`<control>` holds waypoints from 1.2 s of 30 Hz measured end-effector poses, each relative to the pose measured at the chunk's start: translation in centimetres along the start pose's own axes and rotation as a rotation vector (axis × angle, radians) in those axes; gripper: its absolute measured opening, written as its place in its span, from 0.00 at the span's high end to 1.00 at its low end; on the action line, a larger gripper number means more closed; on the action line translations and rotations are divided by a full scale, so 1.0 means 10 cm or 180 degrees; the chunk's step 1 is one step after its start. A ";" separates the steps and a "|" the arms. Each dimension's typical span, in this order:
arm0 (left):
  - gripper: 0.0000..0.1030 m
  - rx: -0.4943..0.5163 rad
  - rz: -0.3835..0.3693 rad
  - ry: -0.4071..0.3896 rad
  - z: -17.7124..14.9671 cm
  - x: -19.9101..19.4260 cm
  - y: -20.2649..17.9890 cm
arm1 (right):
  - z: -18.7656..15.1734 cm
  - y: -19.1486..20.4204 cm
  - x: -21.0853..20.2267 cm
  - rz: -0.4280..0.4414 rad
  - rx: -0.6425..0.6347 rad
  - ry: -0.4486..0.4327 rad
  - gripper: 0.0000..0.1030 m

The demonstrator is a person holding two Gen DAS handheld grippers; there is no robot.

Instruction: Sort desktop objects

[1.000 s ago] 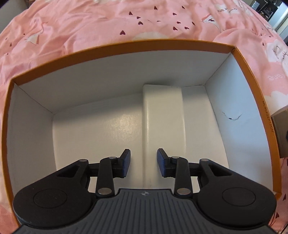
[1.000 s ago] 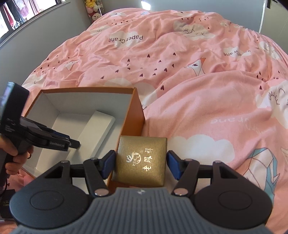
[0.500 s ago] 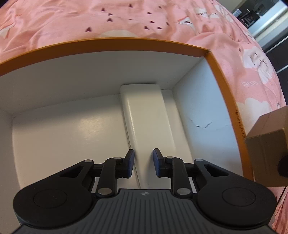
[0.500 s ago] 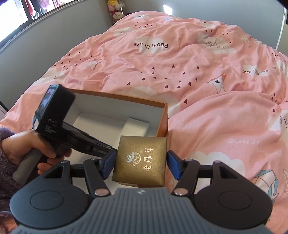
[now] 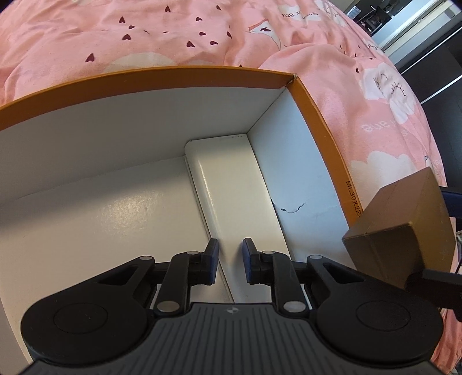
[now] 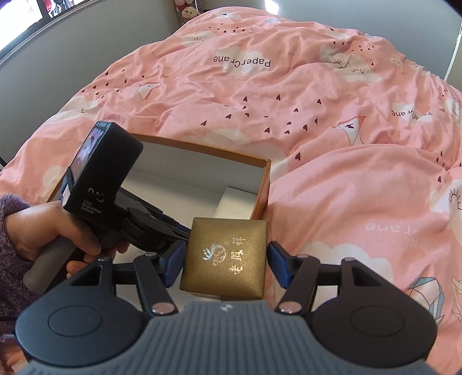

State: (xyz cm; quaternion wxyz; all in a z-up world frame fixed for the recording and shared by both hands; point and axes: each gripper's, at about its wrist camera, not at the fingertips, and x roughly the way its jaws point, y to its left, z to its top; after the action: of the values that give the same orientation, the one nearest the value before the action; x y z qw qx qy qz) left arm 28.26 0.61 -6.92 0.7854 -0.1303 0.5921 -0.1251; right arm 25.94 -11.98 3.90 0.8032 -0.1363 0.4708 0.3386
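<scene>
An open orange box (image 5: pixel 314 115) with a white inside lies on the pink bedspread; it also shows in the right wrist view (image 6: pixel 261 184). A long white box (image 5: pixel 231 196) lies inside it against the right wall. My left gripper (image 5: pixel 230 261) is inside the orange box, its jaws a narrow gap apart over the near end of the white box, gripping nothing. My right gripper (image 6: pixel 225 265) is shut on a small gold gift box (image 6: pixel 226 256) with silver lettering, held just outside the orange box's near right corner. The gold box also shows in the left wrist view (image 5: pixel 401 230).
The pink bedspread (image 6: pixel 332 129) with hearts and clouds lies all around. A grey wall (image 6: pixel 86 49) rises at the far left, with plush toys (image 6: pixel 187 11) at the bed's head. The person's left hand (image 6: pixel 52 228) holds the left gripper's handle.
My left gripper has narrowed its jaws and shifted so the white box now lies against the right wall. My right gripper has carried the gold box closer to the orange box.
</scene>
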 end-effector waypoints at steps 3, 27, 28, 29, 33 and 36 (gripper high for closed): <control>0.80 -0.0066 0.0014 -0.0041 -0.05 -0.19 0.09 | 0.01 0.10 -0.01 0.0074 -0.0131 -0.0023 0.38; 0.25 -0.0912 -0.1285 -0.0156 -0.36 -0.80 0.54 | -0.15 0.54 0.26 0.0521 -0.0420 -0.0001 0.39; 0.25 -0.0927 -0.1304 -0.0134 -0.37 -0.77 0.55 | -0.15 0.54 0.26 0.0547 -0.0398 -0.0013 0.39; 0.25 -0.0964 -0.1320 -0.0120 -0.38 -0.75 0.57 | -0.15 0.54 0.27 0.0574 -0.0379 -0.0027 0.39; 0.24 -0.1108 -0.1482 -0.0029 -0.42 -0.67 0.66 | -0.16 0.57 0.25 0.0665 -0.0362 -0.0085 0.39; 0.24 -0.1103 -0.1587 0.0053 -0.44 -0.63 0.65 | -0.18 0.58 0.25 0.0677 -0.0364 -0.0084 0.39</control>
State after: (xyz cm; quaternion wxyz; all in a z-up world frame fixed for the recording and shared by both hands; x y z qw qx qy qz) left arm 22.66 8.59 -4.73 0.6917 -0.4026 0.5608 -0.2121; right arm 21.65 -7.63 1.44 0.7598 -0.1267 0.4520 0.4499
